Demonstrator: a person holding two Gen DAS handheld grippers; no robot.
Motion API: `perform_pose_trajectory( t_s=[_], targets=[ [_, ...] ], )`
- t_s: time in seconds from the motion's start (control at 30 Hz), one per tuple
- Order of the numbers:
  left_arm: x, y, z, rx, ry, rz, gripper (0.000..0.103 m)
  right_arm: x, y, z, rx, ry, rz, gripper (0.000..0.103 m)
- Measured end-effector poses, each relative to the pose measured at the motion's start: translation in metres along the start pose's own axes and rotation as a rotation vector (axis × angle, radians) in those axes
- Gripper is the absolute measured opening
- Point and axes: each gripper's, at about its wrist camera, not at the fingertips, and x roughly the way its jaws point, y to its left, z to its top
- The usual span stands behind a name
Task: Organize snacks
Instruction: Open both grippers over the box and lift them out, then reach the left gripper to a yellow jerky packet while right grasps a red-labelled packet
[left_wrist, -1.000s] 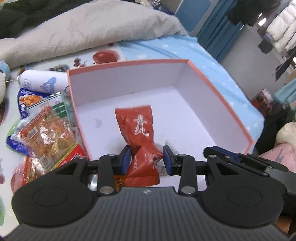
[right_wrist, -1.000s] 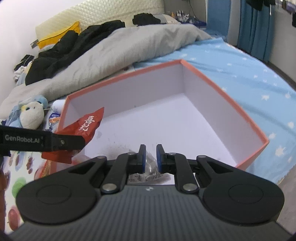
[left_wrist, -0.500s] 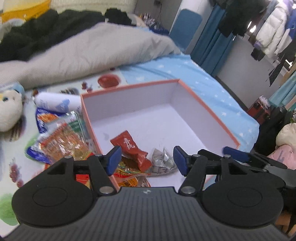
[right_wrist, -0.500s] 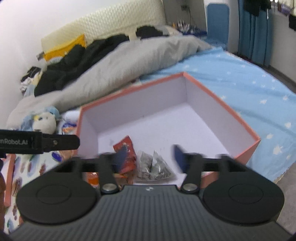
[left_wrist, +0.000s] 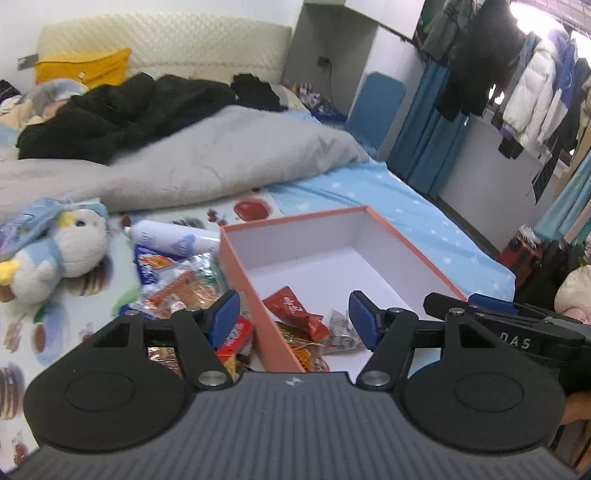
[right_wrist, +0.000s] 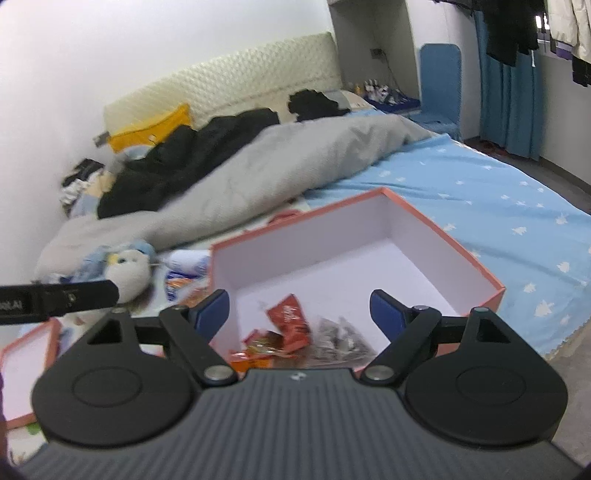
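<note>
Hovering both my tongs over the bed right now, nothing gripped in either. My left tongs (left_wrist: 293, 314) have their jaws spreading wider with nothing pinched between them; they straddle the near left wall of the orange box (left_wrist: 406, 243). My right tongs (right_wrist: 299, 310) are spreading too, also empty, looking straight into the same box (right_wrist: 443, 236).

Inside the box, at the near end, sits a red snack packet (left_wrist: 295, 310), an orange-yellow packet (left_wrist: 303, 350) under it and a silvery packet (left_wrist: 341, 330) just to its right. From the right wrist view they're the same little cluster: red packet (right_wrist: 290, 319), silvery one (right_wrist: 340, 341), a bit blurry.

Outside the box on the left there's a pile of loose snack packets (left_wrist: 177, 284) lying on the bed, plus a white tube-shaped bottle (left_wrist: 170, 240) just behind them and a plush bird toy (left_wrist: 62, 247) further left. A grey blanket (left_wrist: 221, 162) is bunched up behind everything. The box lid (right_wrist: 26, 354) lies off to the left in the right wrist view.
</note>
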Motion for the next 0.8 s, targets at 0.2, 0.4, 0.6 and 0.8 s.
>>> perform_pose_trajectory(
  t_s=[0.2,0.4,0.6,0.8],
  targets=[
    [-0.042,0.015,-0.012,-0.009,-0.061,0.021,0.070,-0.020,0.025,-0.002,-0.029,-0.041,0.041,0.085],
    [-0.072,0.040,-0.035,-0.055,-0.084,0.052,0.070,-0.027,0.054,-0.018,-0.084,-0.046,0.093,0.085],
    [-0.082,0.070,-0.067,-0.137,-0.060,0.088,0.070,-0.024,0.084,-0.049,-0.155,-0.010,0.131,0.085],
    [-0.078,0.090,-0.099,-0.204,-0.024,0.099,0.070,-0.025,0.101,-0.075,-0.181,0.023,0.170,0.085]
  ],
)
